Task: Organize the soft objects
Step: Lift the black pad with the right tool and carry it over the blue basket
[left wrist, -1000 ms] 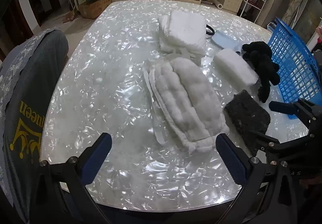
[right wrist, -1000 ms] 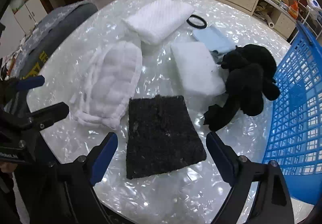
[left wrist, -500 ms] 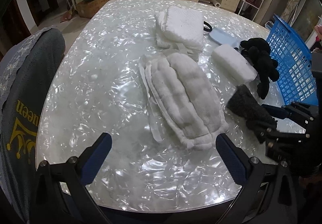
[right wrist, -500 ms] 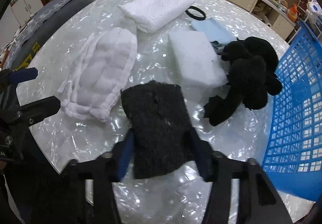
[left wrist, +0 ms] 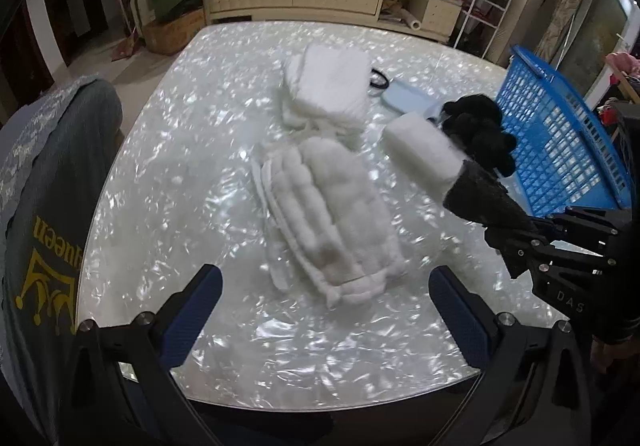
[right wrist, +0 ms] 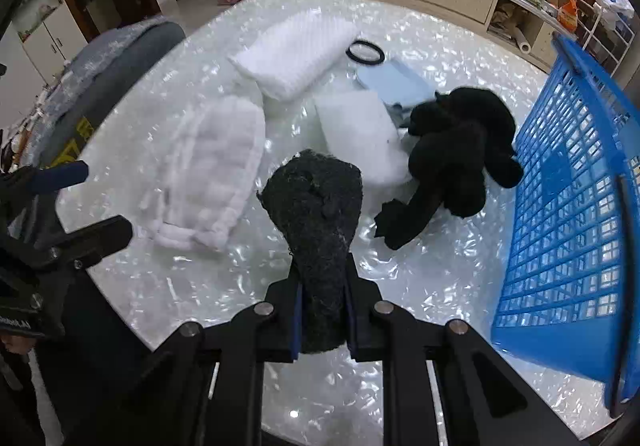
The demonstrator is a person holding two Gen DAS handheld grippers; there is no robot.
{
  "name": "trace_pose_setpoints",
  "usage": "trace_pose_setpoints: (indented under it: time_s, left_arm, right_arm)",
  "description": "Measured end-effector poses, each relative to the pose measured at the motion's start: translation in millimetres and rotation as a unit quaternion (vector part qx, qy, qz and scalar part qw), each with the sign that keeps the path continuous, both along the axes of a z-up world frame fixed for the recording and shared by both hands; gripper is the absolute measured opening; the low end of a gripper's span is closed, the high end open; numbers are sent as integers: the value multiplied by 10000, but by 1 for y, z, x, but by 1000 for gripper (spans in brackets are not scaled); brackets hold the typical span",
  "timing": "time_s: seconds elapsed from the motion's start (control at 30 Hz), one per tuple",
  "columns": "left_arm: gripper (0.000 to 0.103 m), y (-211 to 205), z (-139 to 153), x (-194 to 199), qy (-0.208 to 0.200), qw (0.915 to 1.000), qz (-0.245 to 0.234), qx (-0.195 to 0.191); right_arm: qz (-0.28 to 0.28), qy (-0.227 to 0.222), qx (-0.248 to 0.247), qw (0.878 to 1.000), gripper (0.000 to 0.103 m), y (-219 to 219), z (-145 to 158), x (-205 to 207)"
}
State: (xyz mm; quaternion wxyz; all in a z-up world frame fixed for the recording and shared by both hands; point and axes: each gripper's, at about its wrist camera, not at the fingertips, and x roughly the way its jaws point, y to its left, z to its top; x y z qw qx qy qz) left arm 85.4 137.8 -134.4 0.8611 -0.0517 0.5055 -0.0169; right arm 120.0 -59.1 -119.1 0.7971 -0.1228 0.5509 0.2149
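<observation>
My right gripper (right wrist: 322,286) is closing its jaws on a dark grey scouring pad (right wrist: 316,197); the pads press its near end and the pad is squeezed narrow and lifted off the table. From the left wrist view the same pad (left wrist: 480,193) hangs at the right. My left gripper (left wrist: 324,280) stands open above the near end of a white quilted cloth (left wrist: 332,213), with nothing held. Behind lie a folded white towel (left wrist: 328,89), a white sponge block (right wrist: 356,133), a black plush piece (right wrist: 456,149) and a light-blue cloth (right wrist: 396,81).
A blue plastic basket (right wrist: 568,205) lies tilted at the table's right edge. A black hair band (right wrist: 365,50) rests beside the towel. The pearly white table (left wrist: 180,165) has a chair draped in a grey garment (left wrist: 48,185) at its left. Cabinets stand behind.
The right gripper went from wide open around the flat dark pad to squeezing it, and raised it off the table. The left gripper stayed open and barely moved.
</observation>
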Motion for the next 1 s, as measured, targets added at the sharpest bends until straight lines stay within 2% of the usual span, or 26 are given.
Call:
trace_pose_setpoints:
  time_s: [0.33,0.5,0.83,1.0]
  left_arm:
    - [103,-13,29,-2,-228,9997,-100,-60]
    - [103,-15,34,1,-226,9996,-98,-95]
    - [103,-14,18,21,3,9999,-37,-96]
    - [103,-9,7,28,105,9999,-2,-72]
  right_arm:
    - [-7,-238,316,9992,15,-12,48,-1]
    - [-124,-457,516,9975,15,-35,80,8]
    - [-637,-887,311,9935,16,-87,113,37]
    - [-868,-948,11,9917,16,-111,113,44]
